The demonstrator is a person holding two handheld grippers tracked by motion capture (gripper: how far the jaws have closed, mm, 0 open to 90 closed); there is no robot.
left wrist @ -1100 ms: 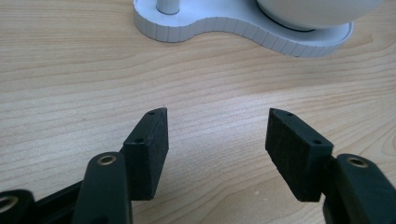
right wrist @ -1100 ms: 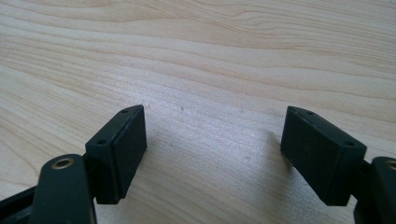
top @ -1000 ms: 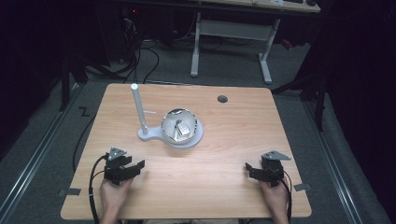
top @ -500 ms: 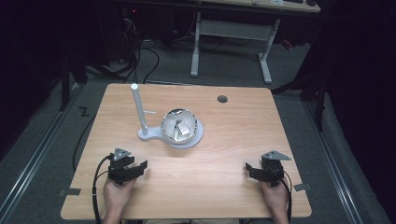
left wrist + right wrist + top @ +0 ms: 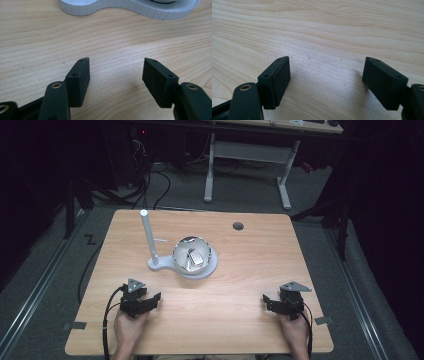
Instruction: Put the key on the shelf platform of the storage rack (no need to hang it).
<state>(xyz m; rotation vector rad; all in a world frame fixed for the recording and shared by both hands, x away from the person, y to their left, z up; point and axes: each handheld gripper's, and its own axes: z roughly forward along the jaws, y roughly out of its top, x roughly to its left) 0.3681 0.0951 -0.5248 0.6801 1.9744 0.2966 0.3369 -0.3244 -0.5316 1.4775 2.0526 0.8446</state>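
High view: both tools, left [image 5: 152, 298] and right [image 5: 267, 301], agape and idle on table [image 5: 240, 270]; next, left reaches white stand [image 5: 187, 265].

I count one wooden table [image 5: 240, 270] and two hand-held grippers on it — the left gripper [image 5: 156, 298] and the right gripper [image 5: 265, 300]. One white stand [image 5: 200, 269] carries one upright post [image 5: 149, 237] and one bowl [image 5: 180, 254] — with one small pale item [image 5: 196, 257] inside. One dark round hole [image 5: 238, 226] marks the tabletop.
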